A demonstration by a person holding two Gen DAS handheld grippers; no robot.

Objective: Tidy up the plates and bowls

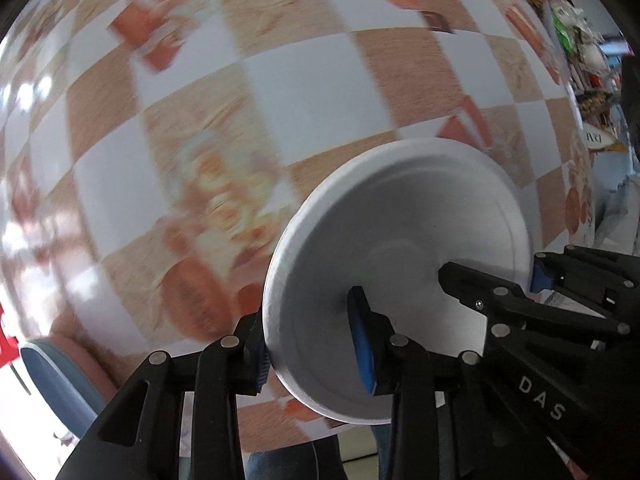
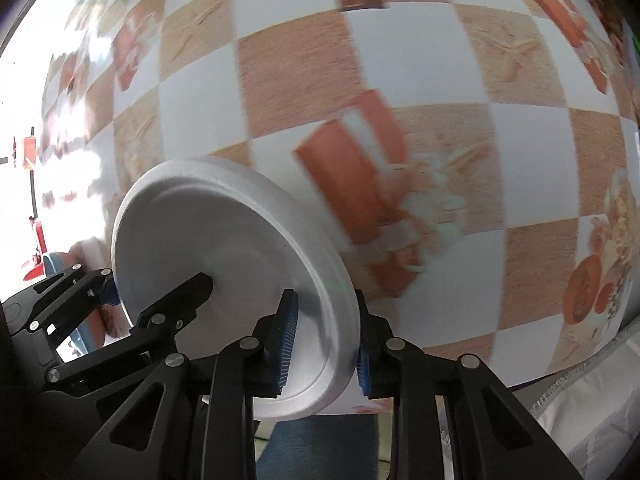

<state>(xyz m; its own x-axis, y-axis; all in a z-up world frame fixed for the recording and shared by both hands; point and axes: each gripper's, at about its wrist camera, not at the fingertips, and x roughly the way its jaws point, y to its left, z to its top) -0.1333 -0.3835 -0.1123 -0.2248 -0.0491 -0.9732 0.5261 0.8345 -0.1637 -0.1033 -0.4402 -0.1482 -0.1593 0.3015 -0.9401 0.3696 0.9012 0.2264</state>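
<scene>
A white foam plate [image 1: 400, 240] is held on edge between both grippers, above the checkered tablecloth [image 1: 280, 80]. My left gripper [image 1: 312, 340] is shut on its rim at the near left side. The right gripper [image 1: 500, 292] grips the opposite rim in that view. In the right wrist view the same plate [image 2: 208, 248] stands tilted. My right gripper [image 2: 326, 344] is shut on its near right rim. The left gripper [image 2: 152, 288] holds the far side.
The tablecloth [image 2: 400, 60] has orange, wood-tone and white squares and fills both views. A blue chair seat [image 1: 60, 372] shows at lower left. Cluttered shelves [image 1: 580, 40] stand at the far right. White bedding [image 2: 592, 412] lies at lower right.
</scene>
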